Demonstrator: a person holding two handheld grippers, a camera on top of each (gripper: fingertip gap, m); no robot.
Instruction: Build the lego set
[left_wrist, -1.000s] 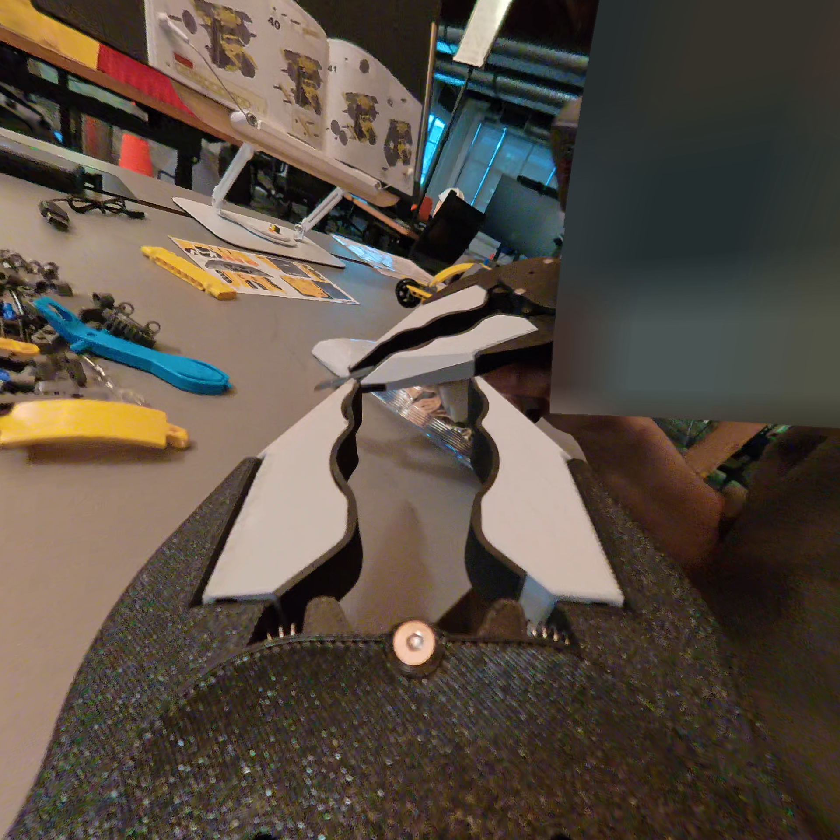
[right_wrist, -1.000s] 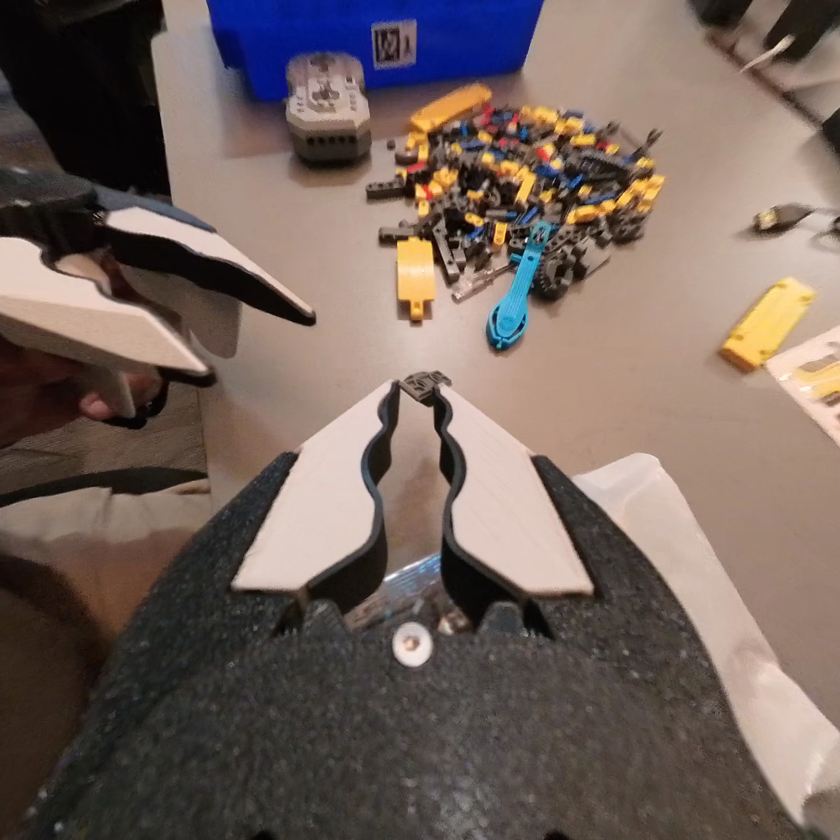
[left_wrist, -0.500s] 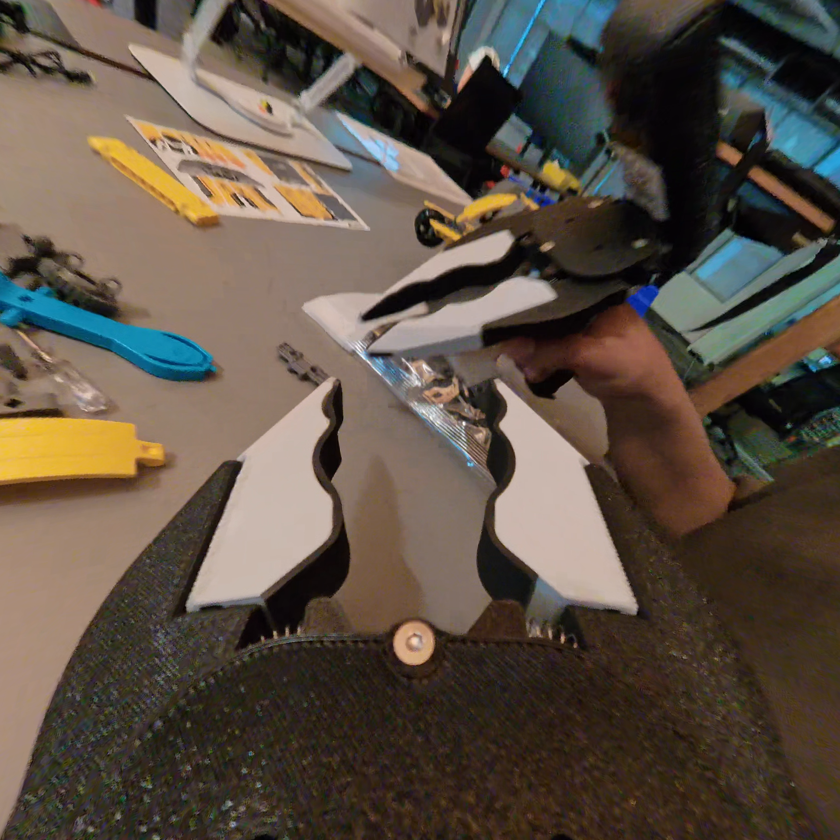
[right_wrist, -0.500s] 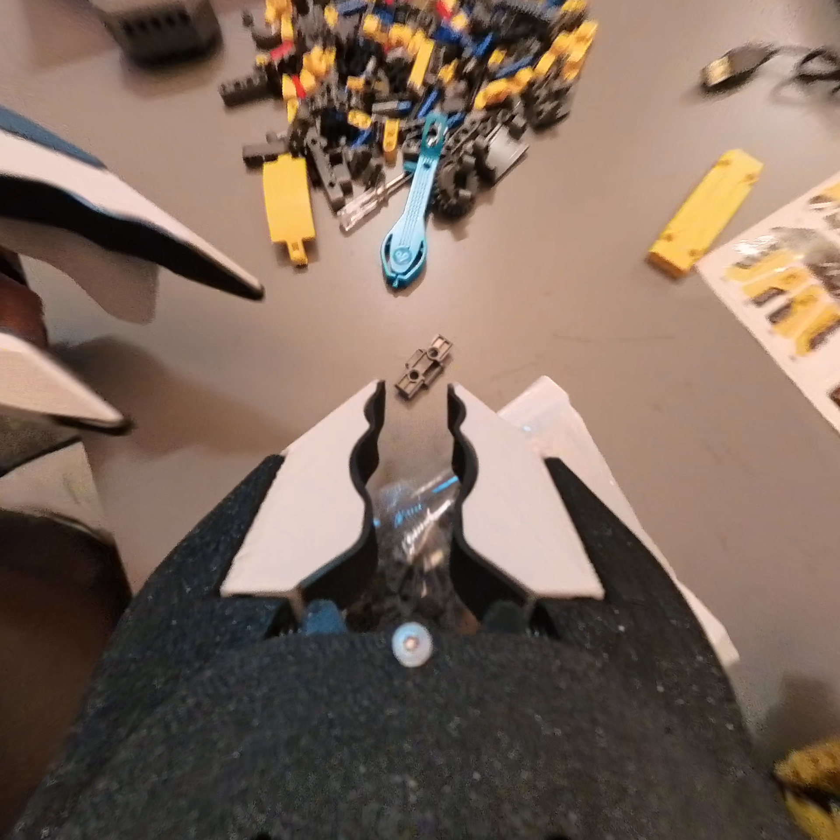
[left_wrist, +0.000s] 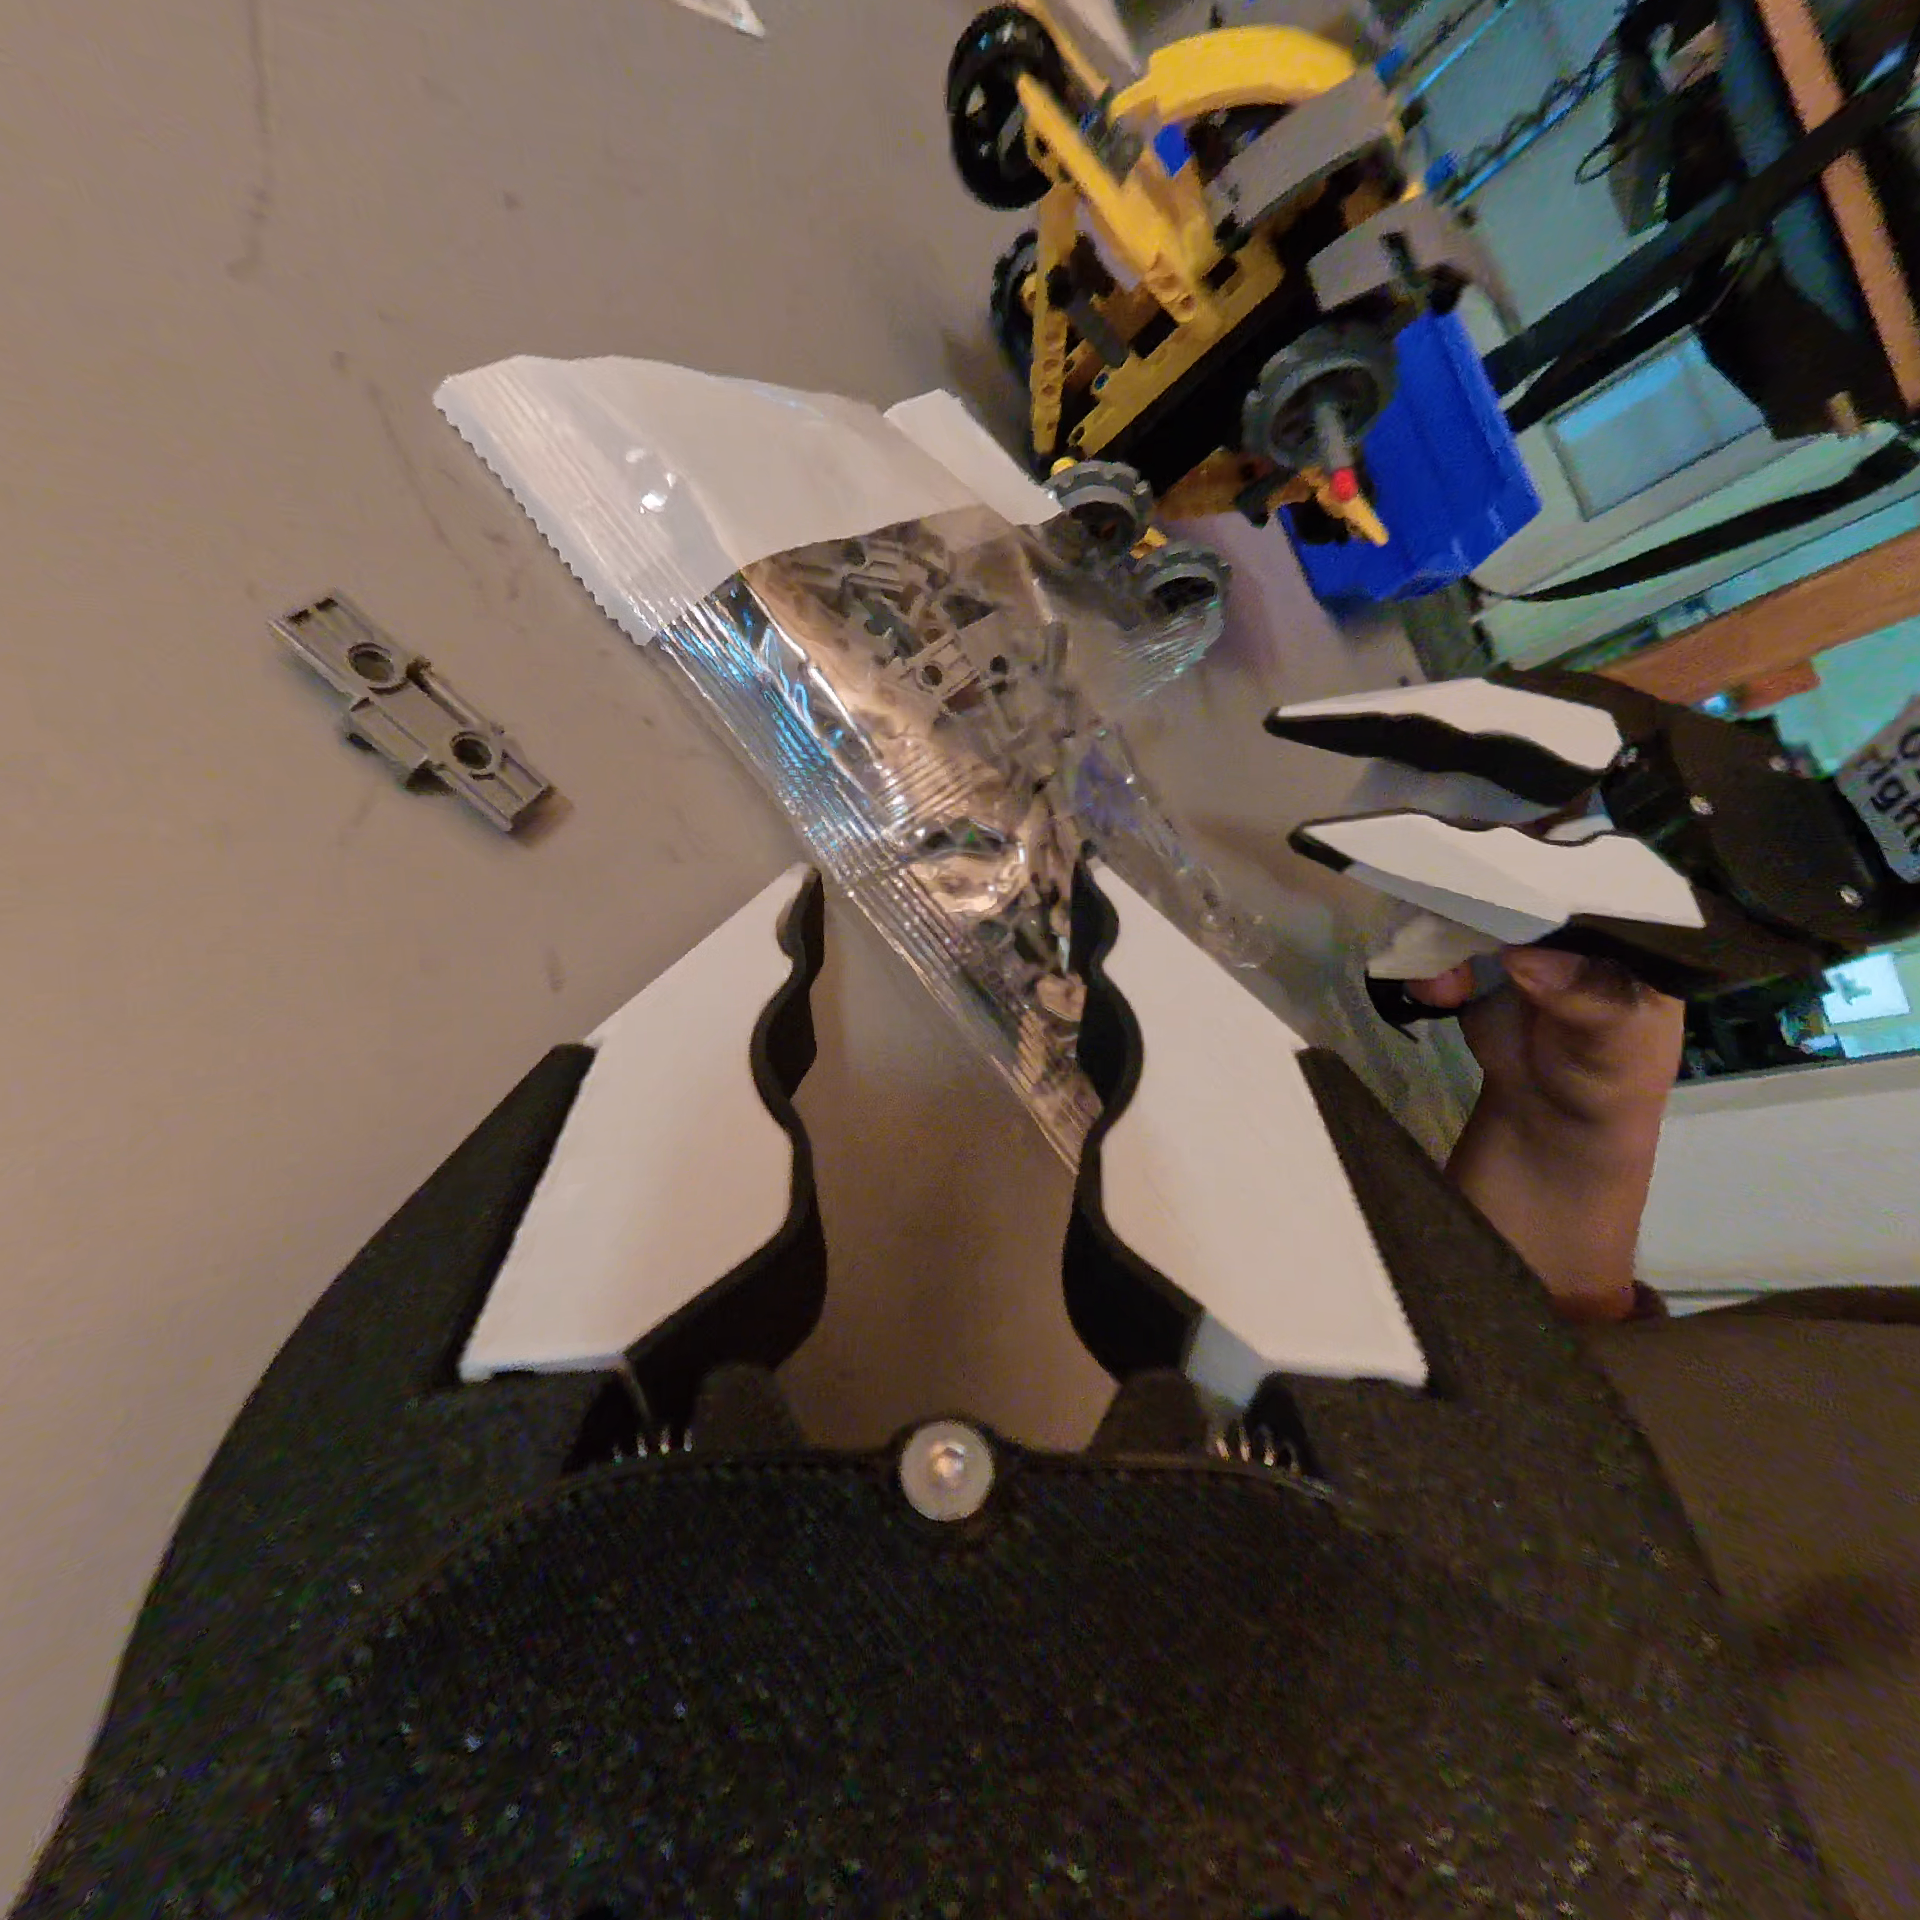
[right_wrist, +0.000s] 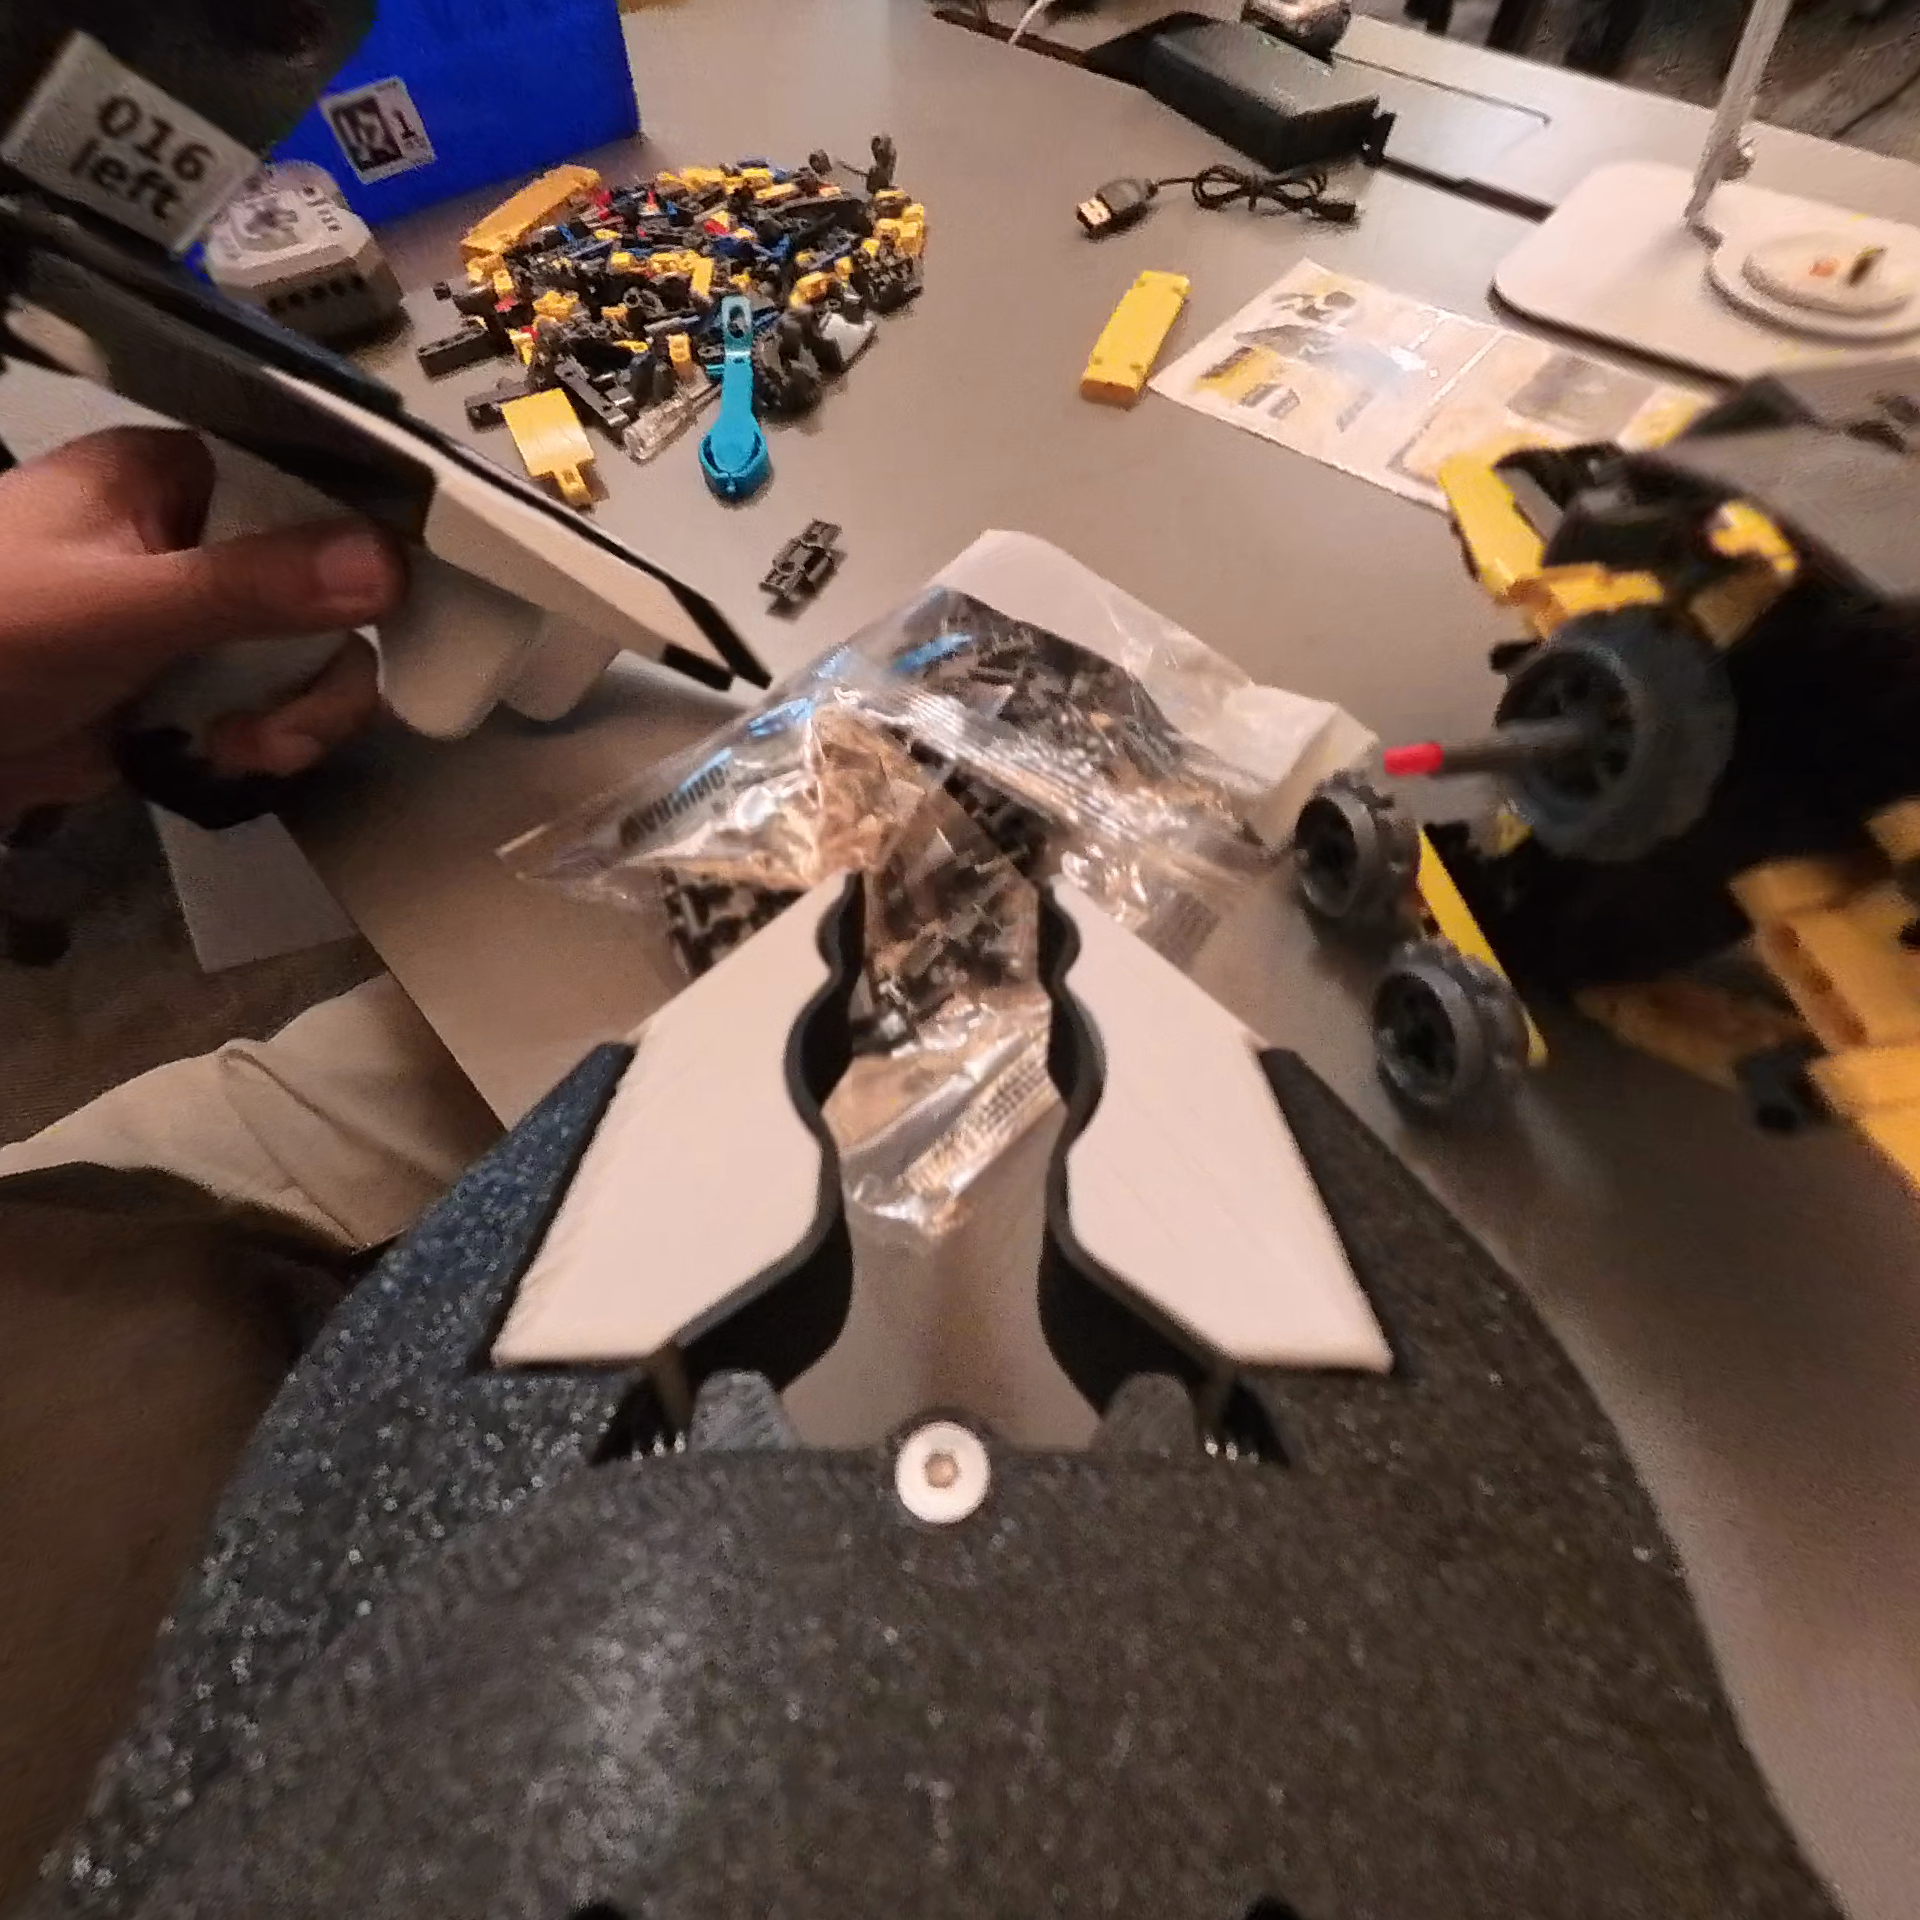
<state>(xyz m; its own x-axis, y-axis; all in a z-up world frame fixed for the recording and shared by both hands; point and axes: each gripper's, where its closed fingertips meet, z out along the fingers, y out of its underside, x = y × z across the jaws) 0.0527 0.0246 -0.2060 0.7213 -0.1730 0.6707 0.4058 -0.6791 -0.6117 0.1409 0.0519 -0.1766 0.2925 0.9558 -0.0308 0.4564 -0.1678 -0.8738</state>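
A clear plastic bag (left_wrist: 883, 665) of small grey parts, with a white header, lies on the grey table (left_wrist: 208, 1039); it also shows in the right wrist view (right_wrist: 935, 748). My left gripper (left_wrist: 945, 899) is open, its tips over the bag's crimped edge. The right wrist view shows its tips (right_wrist: 740, 675) at the bag's corner, not around it. My right gripper (right_wrist: 945, 894) is open and hovers over the bag's near end. In the left wrist view it (left_wrist: 1288, 779) is empty beside the bag. A small grey connector piece (left_wrist: 410, 717) lies loose on the table left of the bag.
A yellow and black model vehicle (right_wrist: 1662, 779) stands right of the bag. At the back are a pile of loose parts (right_wrist: 686, 260), a blue tool (right_wrist: 732, 416), a yellow panel (right_wrist: 1132, 332), an instruction sheet (right_wrist: 1382, 384), a blue bin (right_wrist: 468, 94) and a white stand base (right_wrist: 1662, 270). The small grey connector piece (left_wrist: 410, 717) is about 7 centimeters from my left fingertips and 20 centimeters from my right. My right wrist view (right_wrist: 798, 555) looks at it from another angle.
My right gripper opened and let go of the small grey piece, which now lies on the table. Both grippers moved to the plastic bag. My left jaws widened, then narrowed a little.
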